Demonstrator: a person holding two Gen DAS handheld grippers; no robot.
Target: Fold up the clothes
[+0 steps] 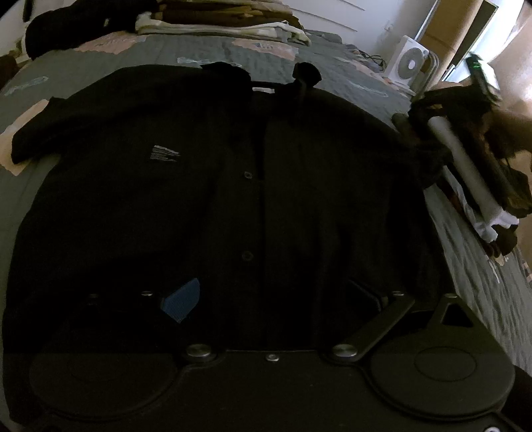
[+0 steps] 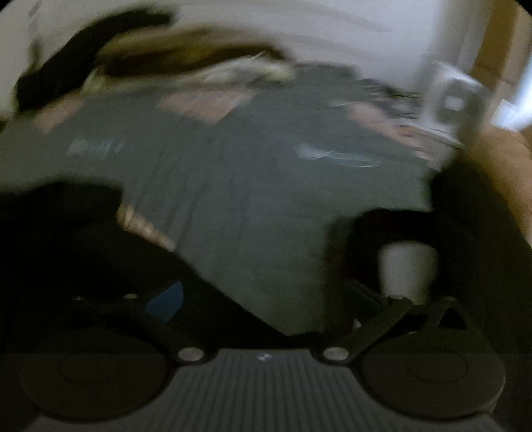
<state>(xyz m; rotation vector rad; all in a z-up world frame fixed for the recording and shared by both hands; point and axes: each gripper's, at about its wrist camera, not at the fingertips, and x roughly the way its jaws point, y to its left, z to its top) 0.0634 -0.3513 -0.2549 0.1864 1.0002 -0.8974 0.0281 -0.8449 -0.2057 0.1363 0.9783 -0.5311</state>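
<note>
A: Item one, the black shirt (image 1: 212, 186). Where did it lie?

B: Flat on the grey quilt (image 1: 139, 56), front up, button placket down the middle, small white print on the chest. One short sleeve reached toward the left edge of the left wrist view. A black hanger hook (image 1: 306, 74) stuck out at the collar.

A: Containers?

B: None recorded. Clothes sat in heaps only: a folded stack (image 1: 219, 23) in browns and creams at the far end of the quilt, and a dark heap (image 1: 69, 26) beside it on the left.

A: Other items nearby?

B: A white box fan (image 1: 410, 61) past the far right corner of the bed. On the right edge of the bed, a jumble of dark and white clothes (image 1: 488, 212), with the right gripper (image 1: 429, 133) and the person's arm over the shirt's right shoulder.

A: Left gripper?

B: The left gripper (image 1: 272, 299) hung over the shirt's lower part, fingers spread wide, a blue pad on one of them. Nothing sat between them; contact with the cloth could not be judged.

A: Right gripper?

B: The right wrist view was badly blurred. Its fingers stood wide apart over the quilt, dark cloth just to each side. Whether either finger touched cloth could not be told.
</note>
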